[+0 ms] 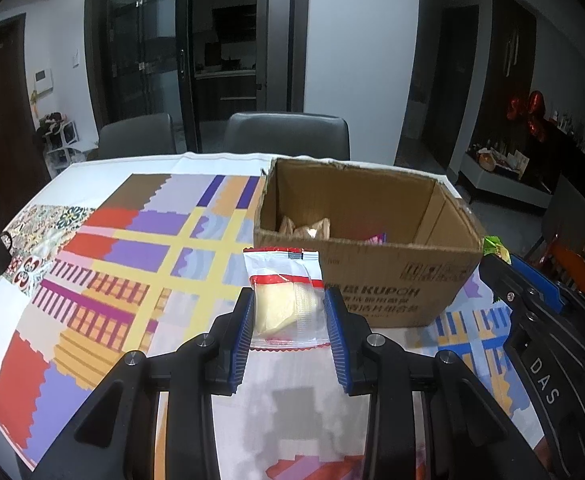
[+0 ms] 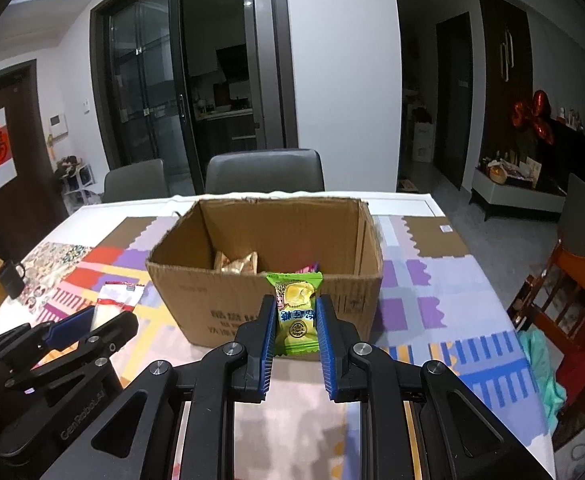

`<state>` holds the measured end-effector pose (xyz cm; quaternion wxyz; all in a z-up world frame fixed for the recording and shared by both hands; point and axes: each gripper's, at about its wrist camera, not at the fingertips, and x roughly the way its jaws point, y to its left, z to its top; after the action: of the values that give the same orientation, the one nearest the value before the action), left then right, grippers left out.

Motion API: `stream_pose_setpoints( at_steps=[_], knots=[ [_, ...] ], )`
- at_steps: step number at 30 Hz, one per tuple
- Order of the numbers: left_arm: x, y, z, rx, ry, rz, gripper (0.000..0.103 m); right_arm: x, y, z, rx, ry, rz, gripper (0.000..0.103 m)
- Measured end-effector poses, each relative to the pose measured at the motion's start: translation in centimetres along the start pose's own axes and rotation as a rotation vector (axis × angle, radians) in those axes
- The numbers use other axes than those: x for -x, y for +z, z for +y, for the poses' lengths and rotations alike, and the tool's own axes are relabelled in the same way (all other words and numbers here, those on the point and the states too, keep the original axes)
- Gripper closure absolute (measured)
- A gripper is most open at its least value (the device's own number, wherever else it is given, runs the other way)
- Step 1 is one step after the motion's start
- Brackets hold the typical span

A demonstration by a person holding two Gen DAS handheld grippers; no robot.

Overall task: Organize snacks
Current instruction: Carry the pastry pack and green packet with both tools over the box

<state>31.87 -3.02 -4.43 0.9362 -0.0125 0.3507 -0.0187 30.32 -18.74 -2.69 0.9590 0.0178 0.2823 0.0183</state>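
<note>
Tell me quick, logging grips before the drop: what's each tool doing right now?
Left tool: closed on the clear-wrapped pastry packet.
Right tool: closed on the green snack packet.

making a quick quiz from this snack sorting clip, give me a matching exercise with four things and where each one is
Things:
1. green snack packet
2. clear packet with red stripe
3. cardboard box
4. dark mug

Places:
A. near the table's far left edge
B. clamped in the left hand-held gripper
C. middle of the patterned tablecloth, open top, snacks inside
D. clamped in the right hand-held gripper

Pairs: 1-D, 2-B, 3-C, 4-A
</note>
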Motion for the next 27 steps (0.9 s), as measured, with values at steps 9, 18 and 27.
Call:
stream_pose_setpoints(
  at_steps=[9,18,27],
  knots=[
    [-0.2,2.6,-0.7,-0.016,-0.008,-0.024,0.068,-0.6,2.3,-0.5,-0.003,0.003,-0.018,0.082],
    [-0.6,5.1,-1.6,-0.038,-0.007,-0.044,0.068,-1.5,4.4,-1.4,-0.013,0.007,-0.033,0.082],
    [-1.4,7.2,-2.3,-0.056,-0.017,-0.053,0.068,-2.8,5.9,-1.9,-0.013,0.016,-0.032,0.082]
  ],
)
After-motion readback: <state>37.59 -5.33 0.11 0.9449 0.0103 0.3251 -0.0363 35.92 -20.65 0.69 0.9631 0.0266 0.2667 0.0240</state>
